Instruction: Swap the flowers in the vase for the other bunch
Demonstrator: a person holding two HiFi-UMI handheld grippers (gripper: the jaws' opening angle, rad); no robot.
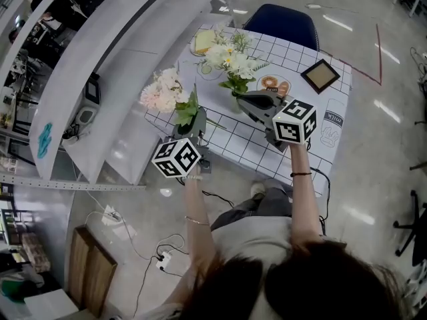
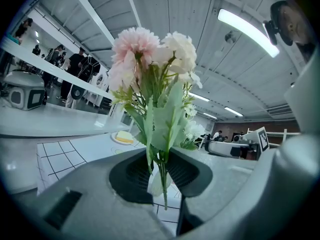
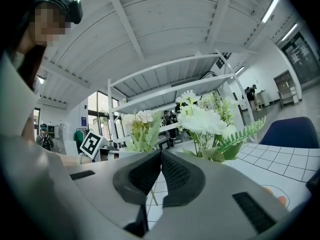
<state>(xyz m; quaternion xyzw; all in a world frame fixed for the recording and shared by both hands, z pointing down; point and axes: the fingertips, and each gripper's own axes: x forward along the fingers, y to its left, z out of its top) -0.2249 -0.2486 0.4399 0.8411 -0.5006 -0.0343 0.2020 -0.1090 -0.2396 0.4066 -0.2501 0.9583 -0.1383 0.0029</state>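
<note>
The pink and cream bunch stands upright in the air over the table's left edge. My left gripper is shut on its thin green stems. A white bunch with fern leaves stands in the middle of the table, and my right gripper hides its base and any vase. That right gripper sits level just in front of the white bunch. Its jaws meet with nothing seen between them, and the white flowers show beyond them to the right.
The table wears a white grid cloth. On it lie a dark picture frame, a plate with a yellow slice and printed doughnuts. A blue chair stands behind it, and long white shelving runs along the left.
</note>
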